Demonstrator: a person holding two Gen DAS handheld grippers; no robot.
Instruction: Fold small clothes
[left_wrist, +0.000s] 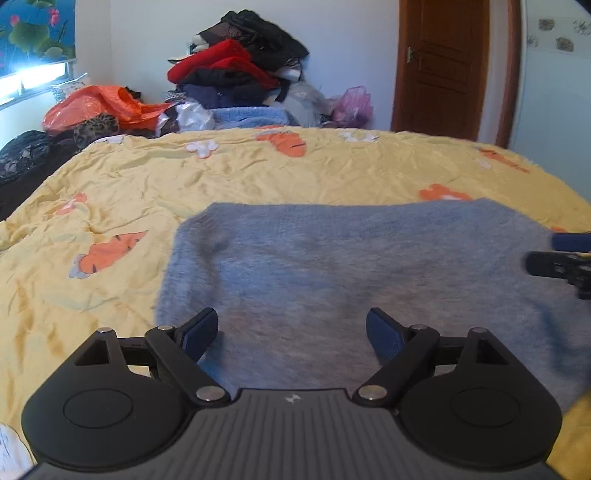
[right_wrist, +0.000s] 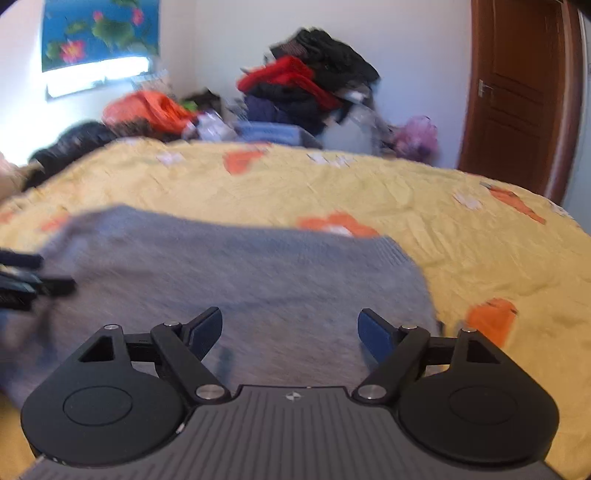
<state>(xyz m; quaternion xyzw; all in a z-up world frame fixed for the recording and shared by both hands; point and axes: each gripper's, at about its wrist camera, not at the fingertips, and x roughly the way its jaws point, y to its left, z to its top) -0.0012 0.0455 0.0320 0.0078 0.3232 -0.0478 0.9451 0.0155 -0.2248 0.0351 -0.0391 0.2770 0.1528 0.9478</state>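
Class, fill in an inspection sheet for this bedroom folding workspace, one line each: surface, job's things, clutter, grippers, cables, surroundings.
Surface: yellow bedspread with orange carrot prints, wrinkled.
Job's things: grey fuzzy sweater lying flat on the bedspread, in front of both grippers.
Clutter: pile of clothes beyond the far edge of the bed; orange plastic bag and pink bag beside it.
Grippers: left gripper open, nothing between its fingers; right gripper open, nothing between its fingers.
Cables: nothing seen.
Surroundings: brown wooden door at right, lotus-print blind over a bright window, white walls.
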